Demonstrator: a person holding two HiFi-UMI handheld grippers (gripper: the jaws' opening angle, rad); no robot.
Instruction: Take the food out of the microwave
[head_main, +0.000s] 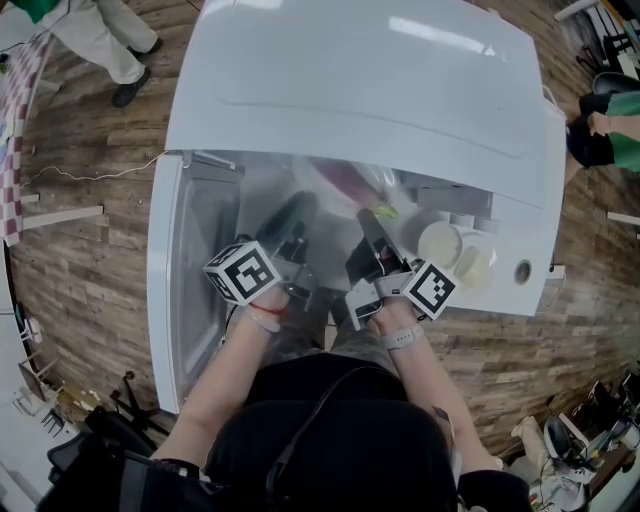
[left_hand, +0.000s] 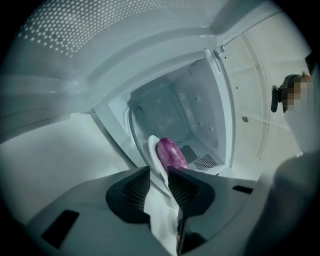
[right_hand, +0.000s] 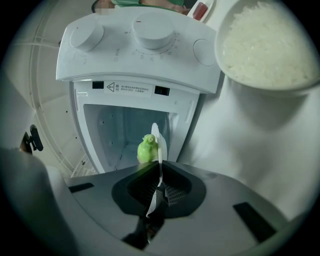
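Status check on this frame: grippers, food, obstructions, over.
Left gripper, right gripper: jaws shut on white plate rim. Purple food, green food on it, at microwave mouth. Rice bowl nearby, not blocking.

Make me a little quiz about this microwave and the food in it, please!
1. True or false: the microwave door stands open.
2. Pick one: what colour is the food that shows just past the jaws in the left gripper view? A purple, B orange, C blue.
3. Fill the gap: the right gripper is shut on the rim of a white ____.

Key
1. True. It is swung wide to the left in the head view.
2. A, purple.
3. plate. Its thin edge runs between the closed jaws.
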